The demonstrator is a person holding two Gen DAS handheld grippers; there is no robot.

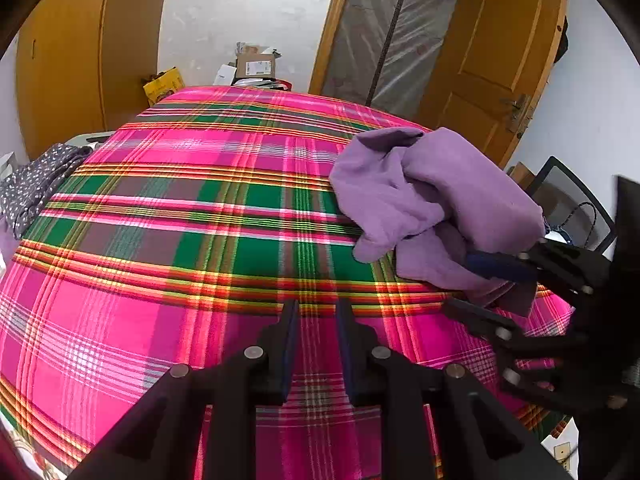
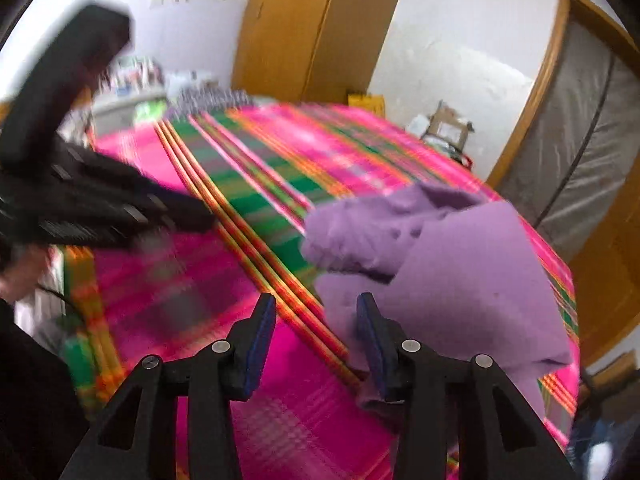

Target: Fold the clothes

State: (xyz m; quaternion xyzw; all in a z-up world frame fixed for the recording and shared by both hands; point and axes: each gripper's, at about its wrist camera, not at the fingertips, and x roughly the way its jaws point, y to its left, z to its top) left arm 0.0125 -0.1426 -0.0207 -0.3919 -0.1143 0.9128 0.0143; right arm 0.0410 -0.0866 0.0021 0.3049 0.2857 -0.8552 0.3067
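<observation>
The purple garment (image 1: 436,200) lies bunched in a loose heap on the bed (image 1: 192,240), near the right edge as the left wrist view frames it; it is not folded flat; whether it awaits folding or has been dropped mid-fold, the pictures do not settle.

Left claw (image 1: 317,320): jaws parted by a narrow gap, nothing between them; it hangs over bare plaid near the near edge of the bed. Right claw (image 2: 316,320): jaws wide apart; one finger lies against or under the garment's near edge, the other stands clear over the plaid; no cloth is pinched between them, as far as either view shows; the right wrist view is motion-blurred.

Handling, as a judgement: the cloth looks soft, thick and light, fleece-like; it will sag and drape when lifted, will not hold a shape, and is neither fragile nor slippery; a pinch on a single layer at a hem or corner should serve better than a grab into the heap, where several layers would come up together; no hem or corner can be told apart in the bunch.

Surroundings: a dotted grey garment (image 1: 36,184) lies at the far left edge of the bed, well apart; boxes (image 1: 256,66) stand beyond the far edge; a door (image 1: 496,52) is on the right; the middle of the bed carries nothing that would hinder spreading.
</observation>
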